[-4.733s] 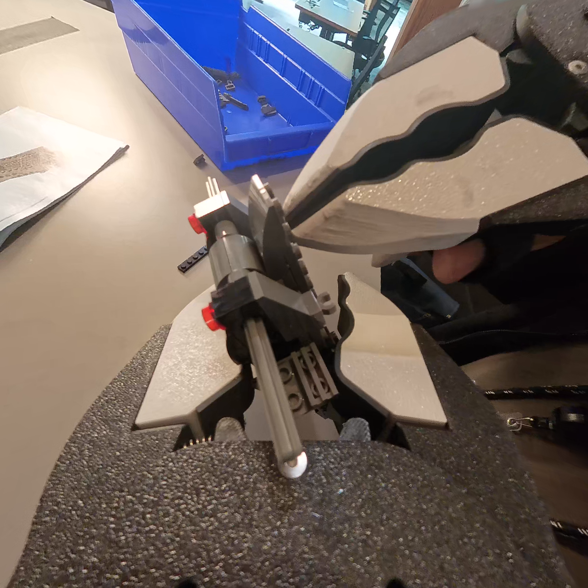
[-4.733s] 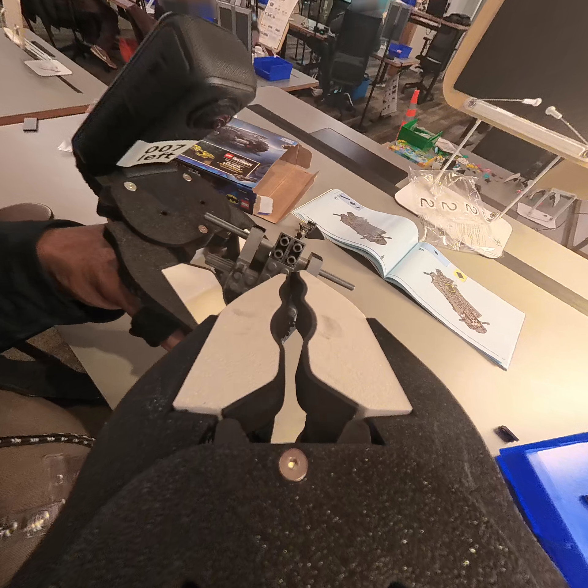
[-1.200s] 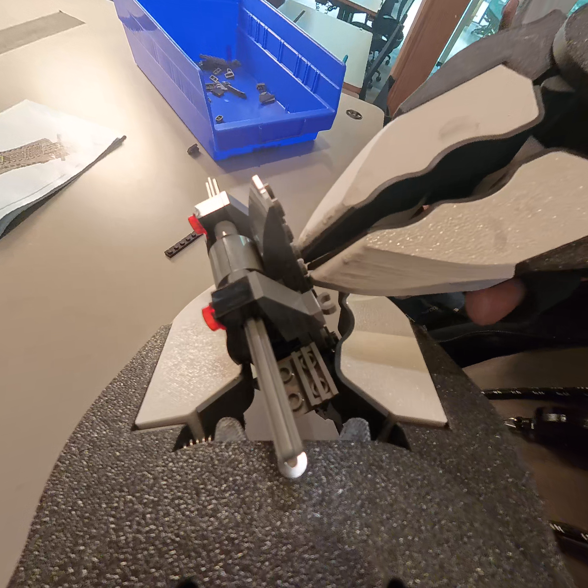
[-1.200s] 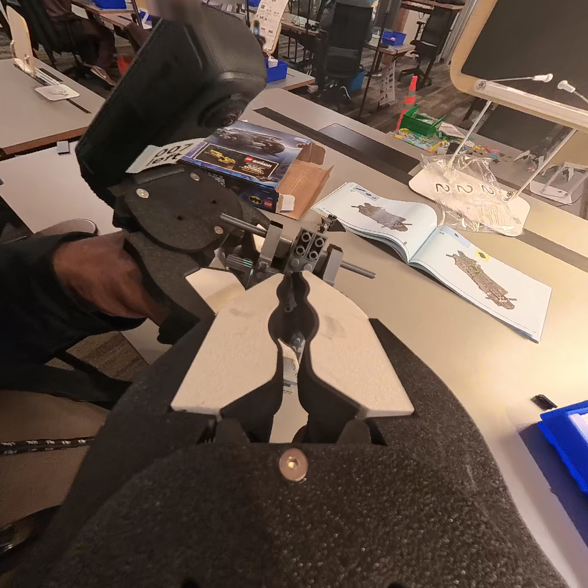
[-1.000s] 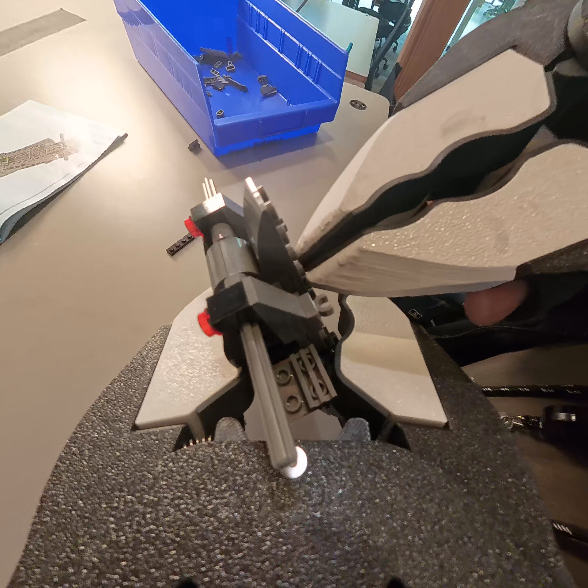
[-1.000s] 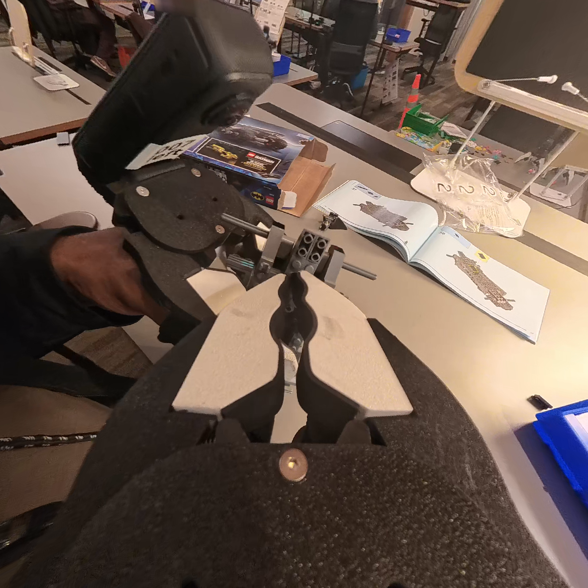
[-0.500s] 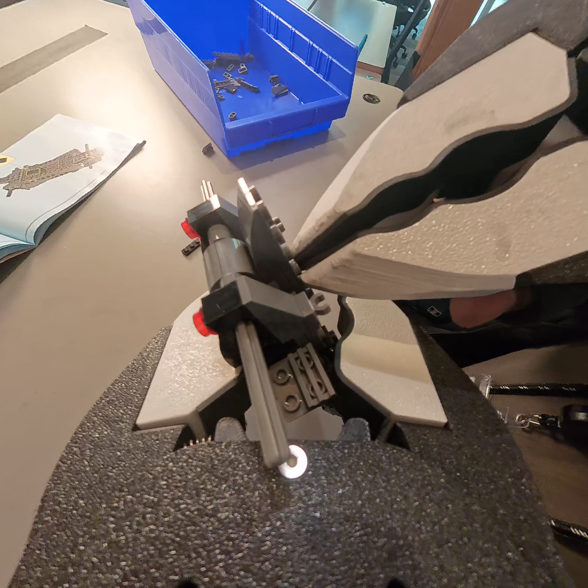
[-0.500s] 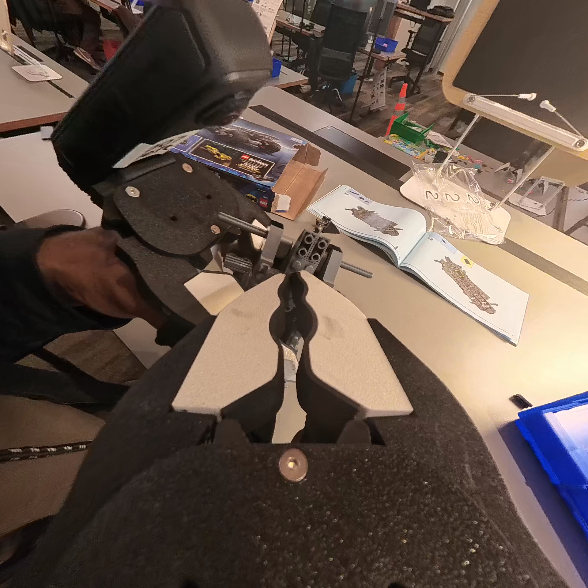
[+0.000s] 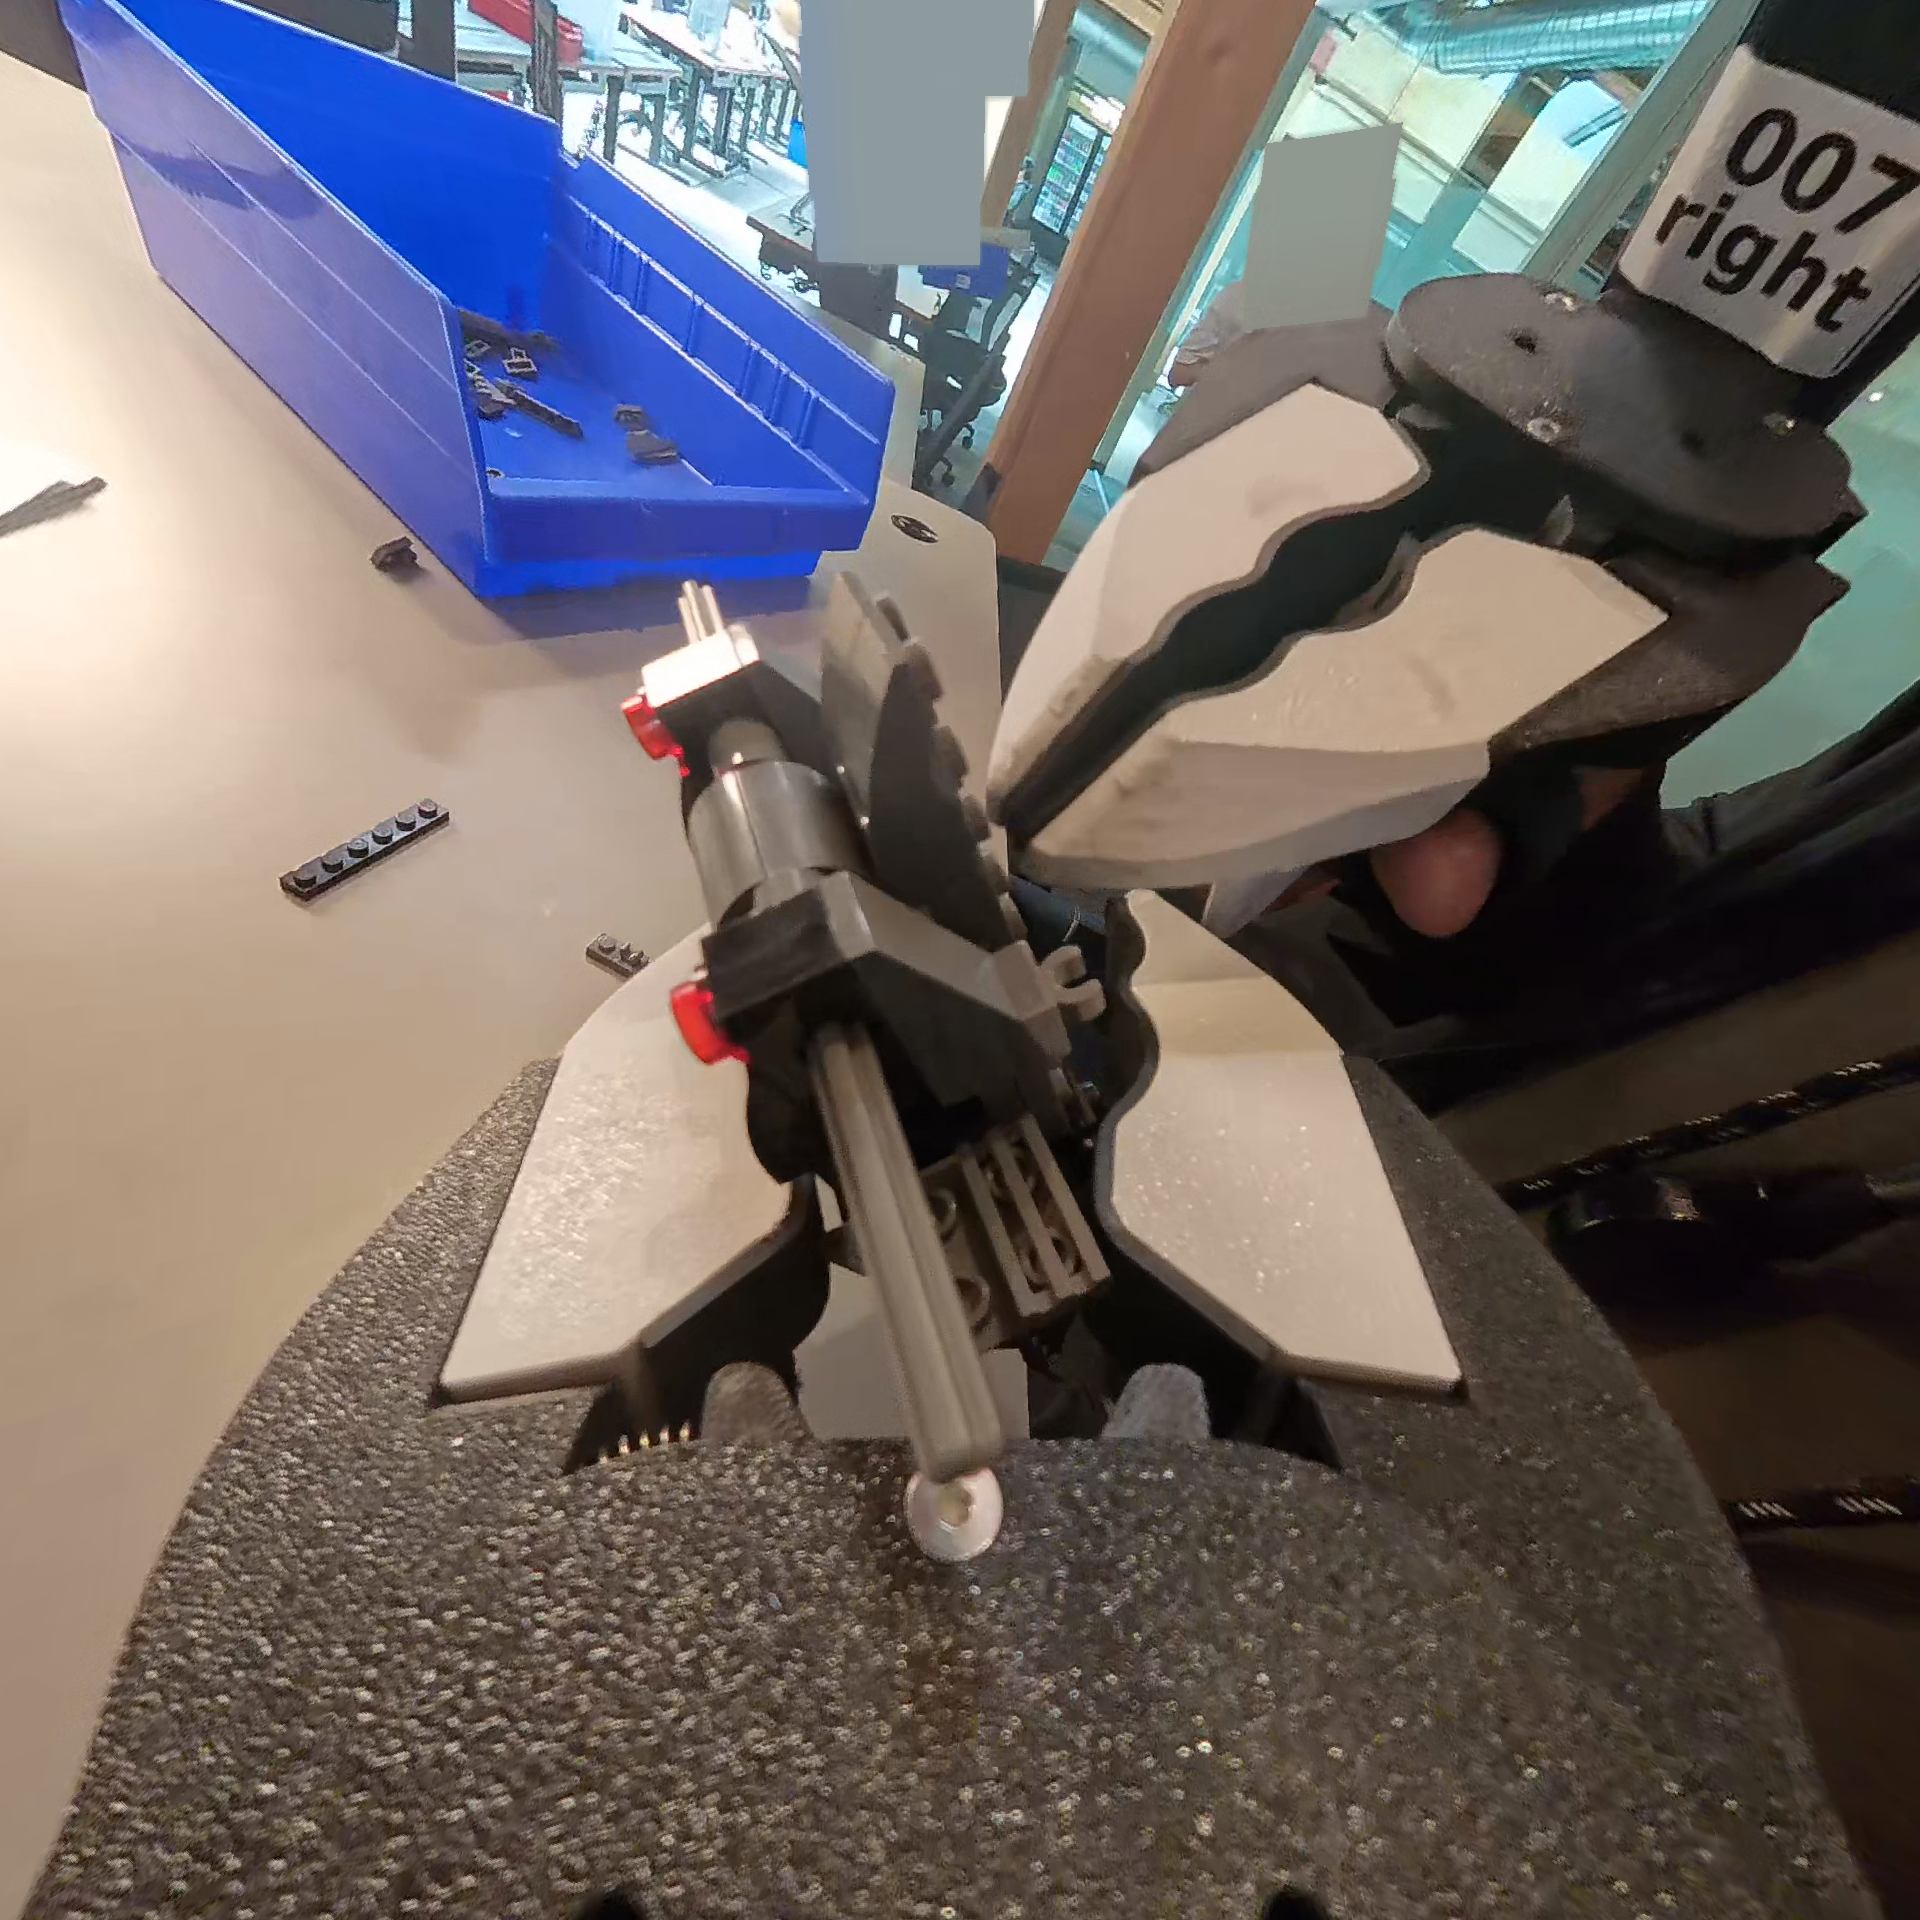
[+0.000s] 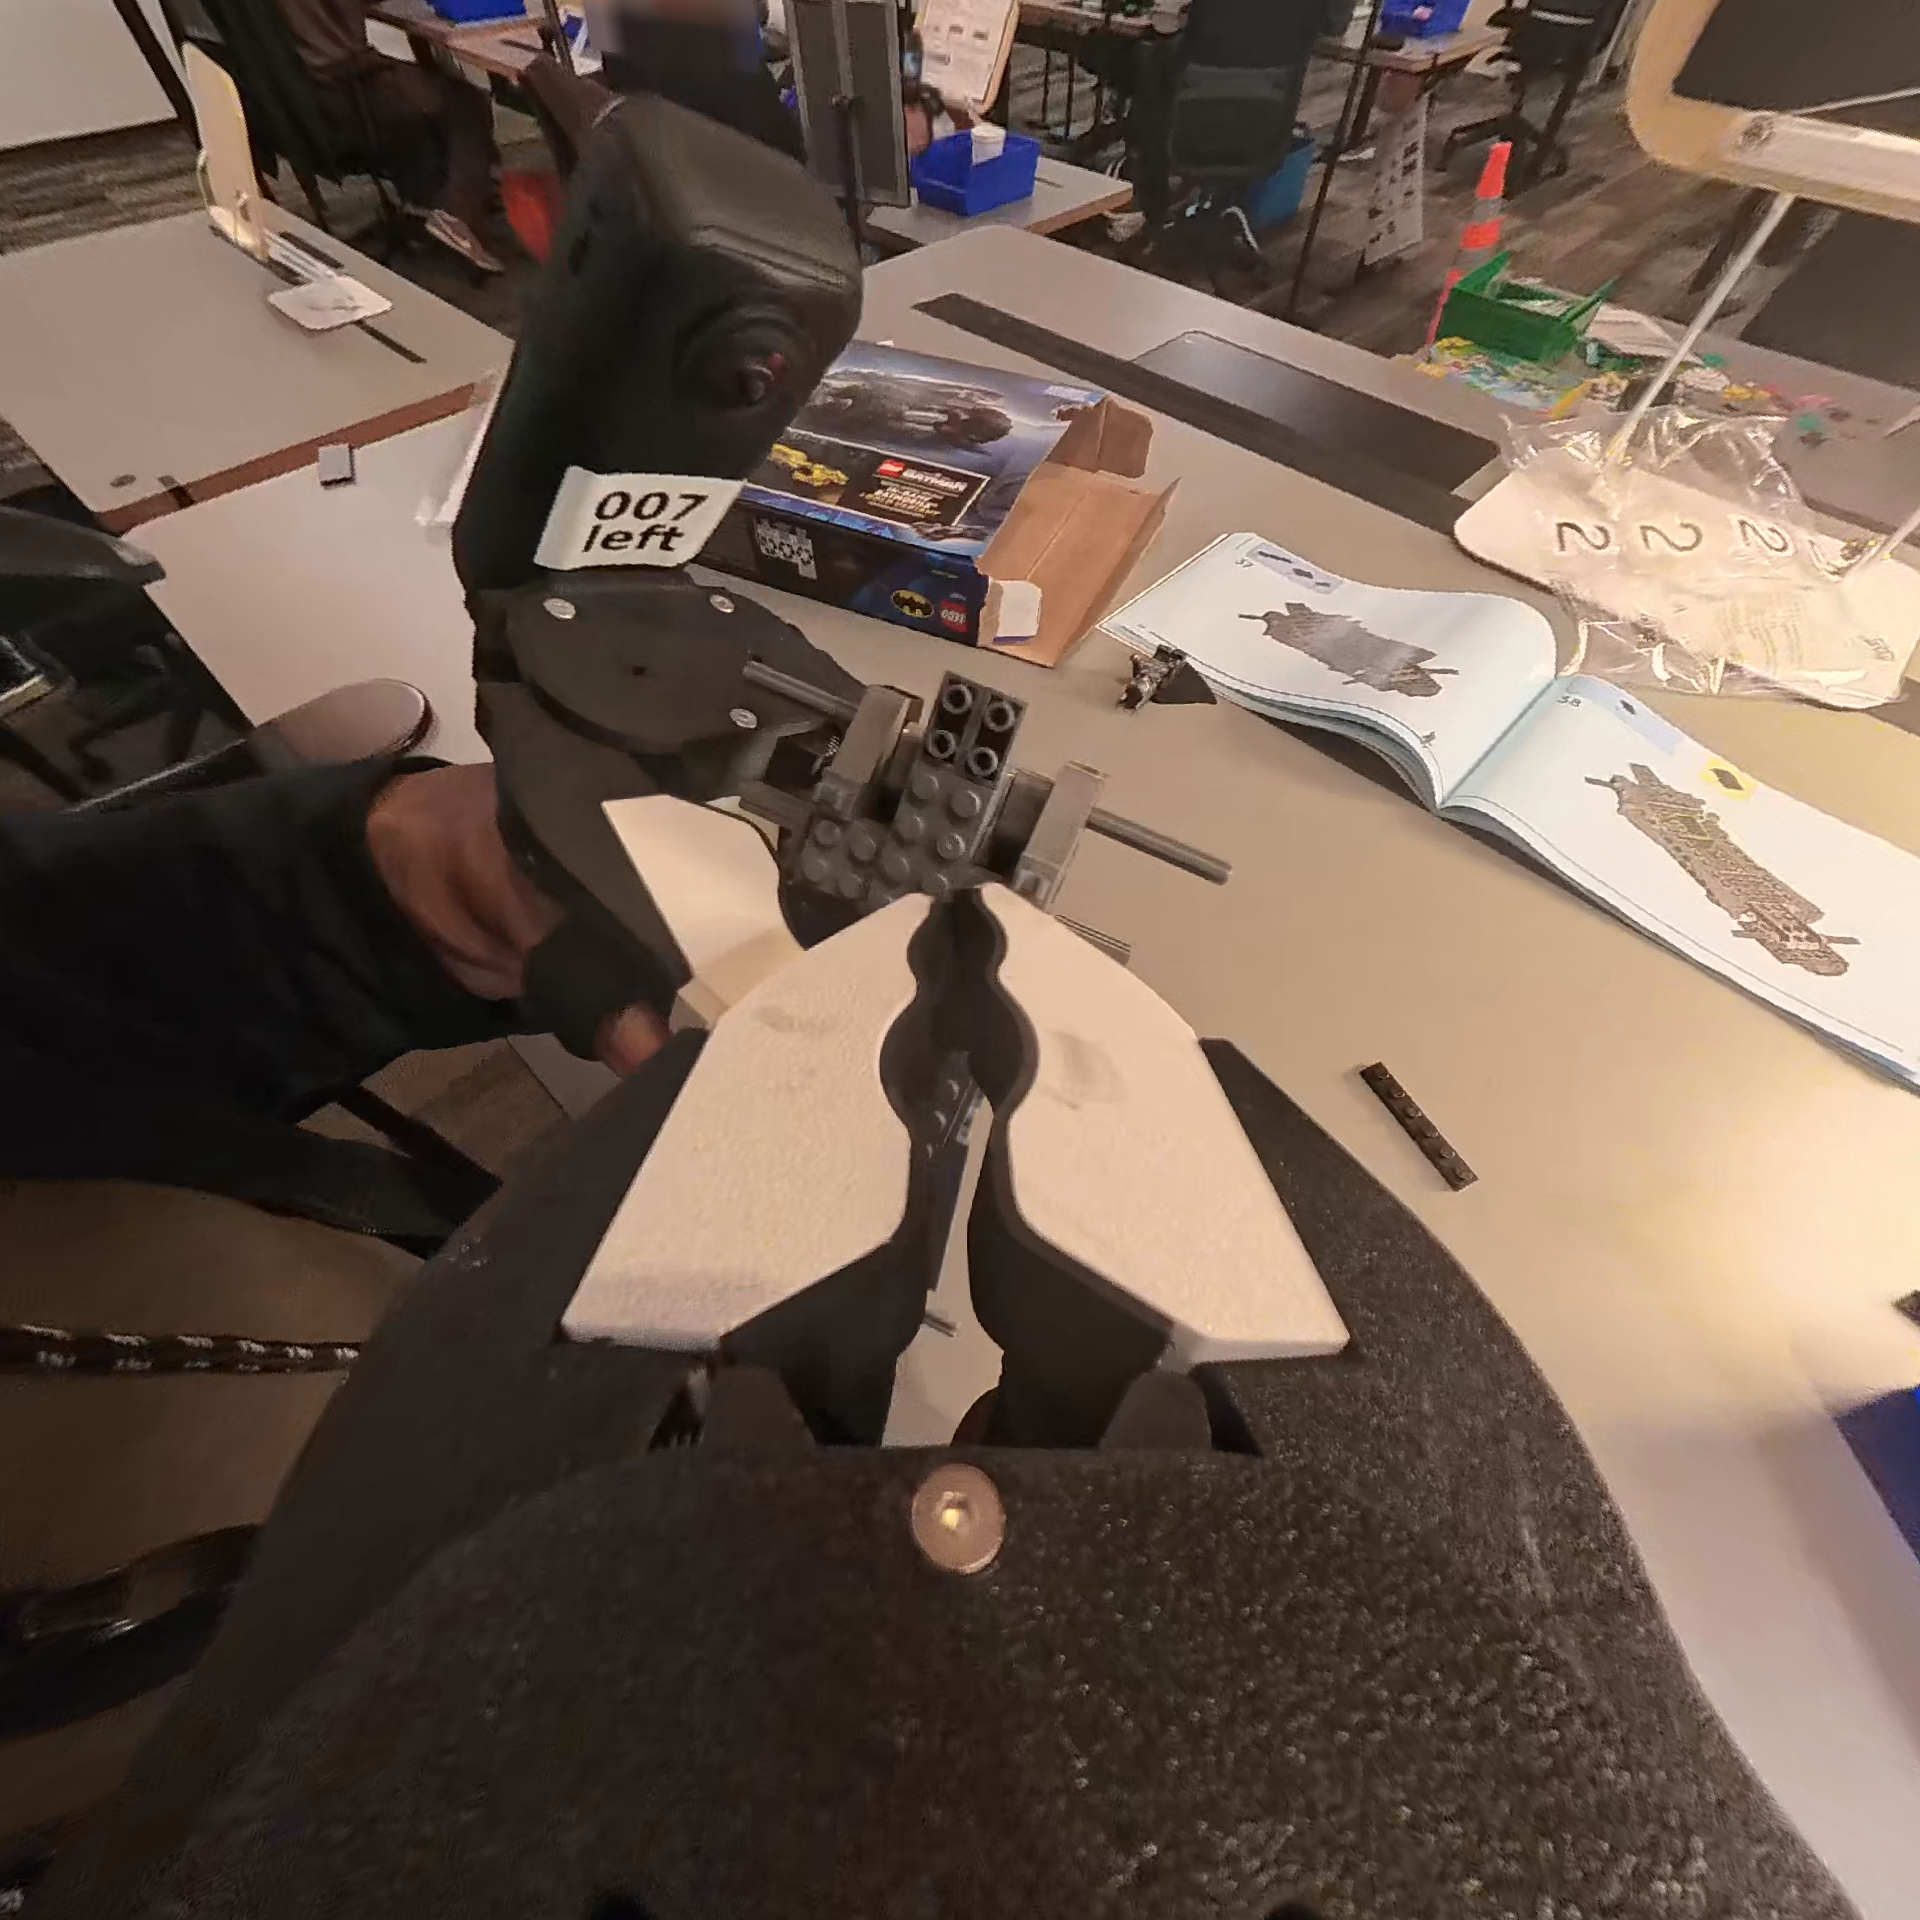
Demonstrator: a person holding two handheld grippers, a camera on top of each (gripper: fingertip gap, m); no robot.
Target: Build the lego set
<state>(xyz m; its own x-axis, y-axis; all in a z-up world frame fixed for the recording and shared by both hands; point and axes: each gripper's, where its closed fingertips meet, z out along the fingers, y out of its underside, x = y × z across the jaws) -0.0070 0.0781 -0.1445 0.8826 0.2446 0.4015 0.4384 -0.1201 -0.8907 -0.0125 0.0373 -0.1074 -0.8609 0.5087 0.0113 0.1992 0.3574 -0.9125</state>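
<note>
Grey table (image 10: 1351,935): left tongs (image 9: 914,1039) grip brick model (image 9: 831,935); right tongs (image 10: 961,899) closed.

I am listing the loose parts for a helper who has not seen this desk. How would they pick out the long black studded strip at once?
Start from the blue bin at the back of the grey table, then look nearer, left of the brick assembly in the left gripper. The black strip lies flat and alone there. It is one stud wide and much longer than the short black piece beside it.
</note>
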